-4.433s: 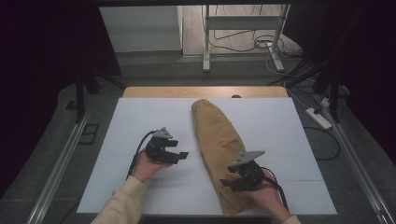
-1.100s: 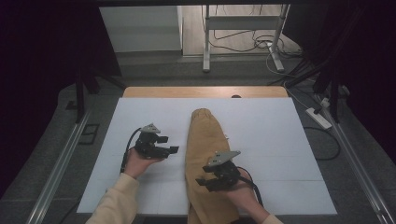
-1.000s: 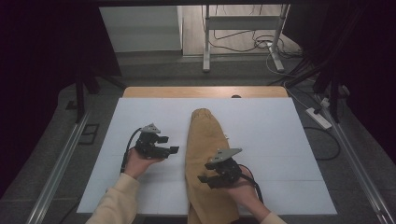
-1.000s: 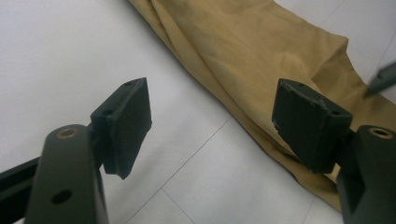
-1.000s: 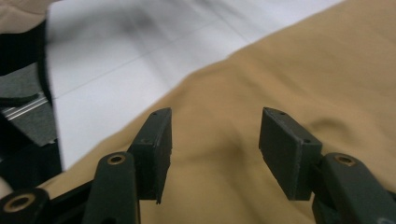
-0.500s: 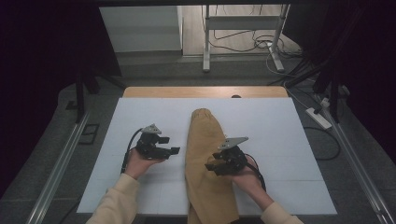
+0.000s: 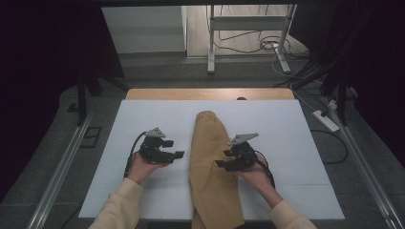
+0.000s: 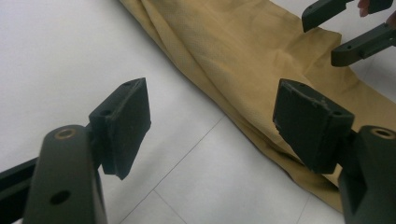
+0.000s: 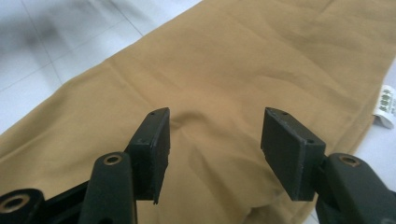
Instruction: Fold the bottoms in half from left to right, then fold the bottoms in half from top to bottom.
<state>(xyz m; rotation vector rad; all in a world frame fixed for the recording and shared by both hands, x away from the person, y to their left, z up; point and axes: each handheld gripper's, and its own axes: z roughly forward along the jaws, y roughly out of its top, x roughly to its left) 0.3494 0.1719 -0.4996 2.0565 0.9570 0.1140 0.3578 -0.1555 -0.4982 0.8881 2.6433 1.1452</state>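
Note:
A tan folded garment (image 7: 210,167) lies lengthwise down the middle of the white table (image 7: 286,129), its near end hanging over the front edge. My left gripper (image 7: 178,154) hovers open over bare table just left of the cloth, jaws pointing toward it. In the left gripper view the garment (image 8: 243,60) runs across the top right, past the open jaws. My right gripper (image 7: 219,163) stands open over the garment's right half. In the right gripper view the tan cloth (image 9: 219,74) sits between and beyond its jaws, with nothing pinched. A white label (image 9: 385,105) shows at the cloth's edge.
A wooden strip (image 7: 210,94) borders the table's far edge. Beyond it stand metal stand legs (image 7: 210,43) and loose cables (image 7: 258,45) on the floor. A power strip (image 7: 327,120) lies right of the table. Metal rails (image 7: 57,171) run along both sides.
My right gripper has moved up and to the right along the garment, from its near part to its middle right. The garment had earlier been dragged left and toward the front edge. The left gripper barely moved.

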